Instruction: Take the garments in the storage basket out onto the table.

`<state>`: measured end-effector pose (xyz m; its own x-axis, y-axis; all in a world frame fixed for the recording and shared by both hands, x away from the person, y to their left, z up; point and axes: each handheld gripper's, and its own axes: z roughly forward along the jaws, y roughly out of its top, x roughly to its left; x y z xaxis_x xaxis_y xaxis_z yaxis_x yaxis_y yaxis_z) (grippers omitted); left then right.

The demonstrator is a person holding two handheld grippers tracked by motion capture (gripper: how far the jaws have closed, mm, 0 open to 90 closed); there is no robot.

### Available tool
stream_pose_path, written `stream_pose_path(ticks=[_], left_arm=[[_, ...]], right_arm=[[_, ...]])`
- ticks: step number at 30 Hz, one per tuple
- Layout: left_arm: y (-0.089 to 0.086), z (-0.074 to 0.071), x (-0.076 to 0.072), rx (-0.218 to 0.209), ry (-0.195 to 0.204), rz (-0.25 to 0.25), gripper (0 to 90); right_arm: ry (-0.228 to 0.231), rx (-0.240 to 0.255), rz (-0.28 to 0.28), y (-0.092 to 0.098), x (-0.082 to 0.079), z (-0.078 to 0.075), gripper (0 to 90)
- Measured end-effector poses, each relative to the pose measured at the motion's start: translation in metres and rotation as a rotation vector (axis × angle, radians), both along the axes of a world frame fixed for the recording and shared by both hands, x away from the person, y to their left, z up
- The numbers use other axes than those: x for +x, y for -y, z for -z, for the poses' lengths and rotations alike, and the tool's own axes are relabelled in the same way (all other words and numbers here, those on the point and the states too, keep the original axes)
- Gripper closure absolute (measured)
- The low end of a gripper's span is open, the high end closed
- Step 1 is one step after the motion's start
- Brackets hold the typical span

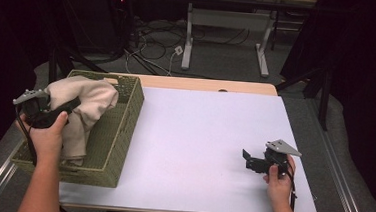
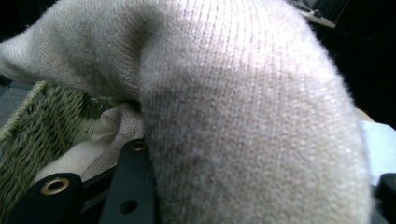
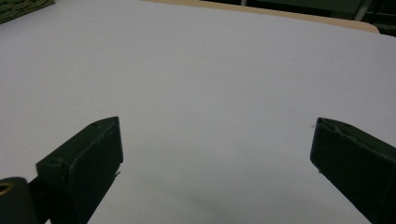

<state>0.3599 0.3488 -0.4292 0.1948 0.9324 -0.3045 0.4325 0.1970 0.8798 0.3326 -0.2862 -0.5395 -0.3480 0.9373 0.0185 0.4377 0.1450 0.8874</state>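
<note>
Beige knit garment lifted partway from green basket, pinched in my left gripper (lower part inside). Right gripper gaping, idle above table. Spreading presumably remains.

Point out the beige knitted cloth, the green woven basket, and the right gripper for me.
Beige knitted cloth (image 1: 92, 99): high view, on its bunched upper fold.
Green woven basket (image 1: 119, 131): high view, on its right side wall.
Right gripper (image 1: 247, 159): high view, midway between its open black jaw tips.
</note>
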Motion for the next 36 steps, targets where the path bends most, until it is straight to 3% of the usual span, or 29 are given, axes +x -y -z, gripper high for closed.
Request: stream_pose_path(ticks=[14,36], left_arm=[[0.002,-0.028,-0.011,0.030,0.062,0.002,61.1],[0.012,-0.058,-0.028,0.029,0.142,0.042,61.2]], right_arm=[[0.007,0.002,0.003,0.001,0.000,-0.001,2.3],[0.008,0.005,0.006,0.001,-0.001,-0.001,2.3]])
